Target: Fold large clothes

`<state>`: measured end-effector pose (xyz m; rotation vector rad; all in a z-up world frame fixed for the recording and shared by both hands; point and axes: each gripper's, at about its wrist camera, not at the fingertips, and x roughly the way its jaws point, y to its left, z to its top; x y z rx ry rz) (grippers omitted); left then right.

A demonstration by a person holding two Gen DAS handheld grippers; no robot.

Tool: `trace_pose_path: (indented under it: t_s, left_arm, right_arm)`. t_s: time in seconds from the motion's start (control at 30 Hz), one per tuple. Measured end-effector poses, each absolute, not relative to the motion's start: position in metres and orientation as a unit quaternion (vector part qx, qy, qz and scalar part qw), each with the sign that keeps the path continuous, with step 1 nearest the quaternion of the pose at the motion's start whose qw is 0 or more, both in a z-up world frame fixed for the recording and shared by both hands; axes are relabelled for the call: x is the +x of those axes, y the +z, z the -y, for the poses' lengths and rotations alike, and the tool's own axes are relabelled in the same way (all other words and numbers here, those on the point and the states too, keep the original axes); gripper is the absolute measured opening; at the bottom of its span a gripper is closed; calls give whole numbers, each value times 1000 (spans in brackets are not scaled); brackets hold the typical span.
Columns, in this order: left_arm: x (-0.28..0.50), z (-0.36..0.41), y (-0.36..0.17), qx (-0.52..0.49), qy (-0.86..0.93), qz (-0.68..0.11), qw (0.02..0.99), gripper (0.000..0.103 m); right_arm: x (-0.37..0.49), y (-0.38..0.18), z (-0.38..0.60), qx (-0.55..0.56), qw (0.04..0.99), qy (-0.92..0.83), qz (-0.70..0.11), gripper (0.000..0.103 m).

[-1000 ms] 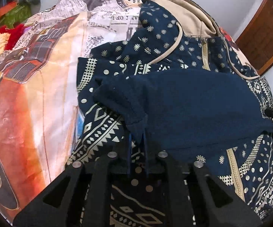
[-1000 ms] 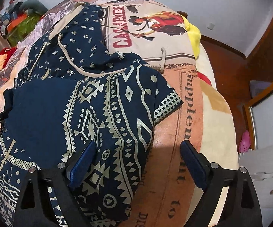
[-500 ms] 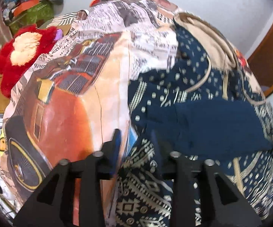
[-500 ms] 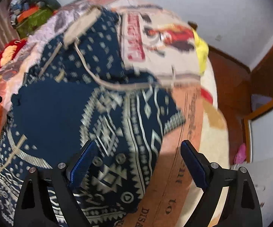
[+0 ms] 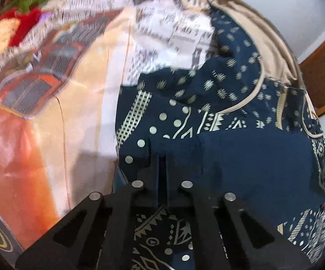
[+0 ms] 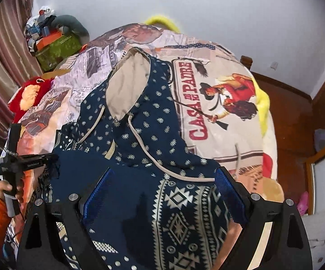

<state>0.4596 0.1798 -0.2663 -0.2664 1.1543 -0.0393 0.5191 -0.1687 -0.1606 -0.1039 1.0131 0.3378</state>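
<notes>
Left gripper: its fingers stood together, pinched on the plain navy edge of the folded-over panel of the navy hooded garment with cream geometric print; the same pinch showed from the right wrist view, where the fabric hung crumpled from the tips. The hold at this edge probably served to carry or tension the fold across the body.

Right gripper: its blue-padded fingers stood wide apart, straddling the patterned sleeve without clamping it, seemingly poised to take a second corner or to press the fold flat.

The garment lay spread on the bed, hood with tan lining toward the far wall, cream drawcords trailing over the dotted chest. One plain panel already lay folded over the torso, so the fold appeared partly made.

Beneath it lay the printed bedspread with vintage poster motifs, a broad soft surface. A red plush toy sat at the bed's far left edge, well apart.
</notes>
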Motion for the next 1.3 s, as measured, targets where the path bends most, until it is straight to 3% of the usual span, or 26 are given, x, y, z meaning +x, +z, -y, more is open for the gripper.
trace_pose_path:
  t_s: [0.23, 0.43, 0.53, 0.67, 0.87, 1.07, 1.1, 1.23, 1.3]
  left_arm:
    - [433, -187, -235, -77, 7, -497, 864, 2]
    - [435, -183, -267, -43, -7, -554, 831, 3]
    - [440, -180, -255, -27, 0, -547, 837, 12]
    - [461, -178, -223, -15, 6, -520, 854, 48]
    - [525, -165, -185, -65, -10, -481, 874, 53]
    - [593, -141, -193, -129, -34, -482, 866, 53]
    - [602, -137, -198, -137, -35, -486, 863, 53]
    - [632, -129, -227, -171, -27, -507, 845, 54]
    - [640, -129, -236, -197, -22, -503, 841, 54]
  right_arm:
    - [539, -183, 168, -39, 849, 155, -504, 90]
    - [566, -186, 172, 47, 833, 164, -526, 90]
    - [580, -182, 170, 71, 830, 166, -528, 90]
    - [599, -174, 164, 76, 834, 166, -520, 90]
    - [635, -174, 144, 70, 849, 168, -496, 90]
    - [674, -202, 130, 88, 845, 155, -505, 90]
    - [680, -208, 129, 90, 842, 153, -510, 89]
    - [698, -240, 123, 105, 827, 155, -530, 67]
    - [701, -245, 122, 108, 834, 156, -519, 63]
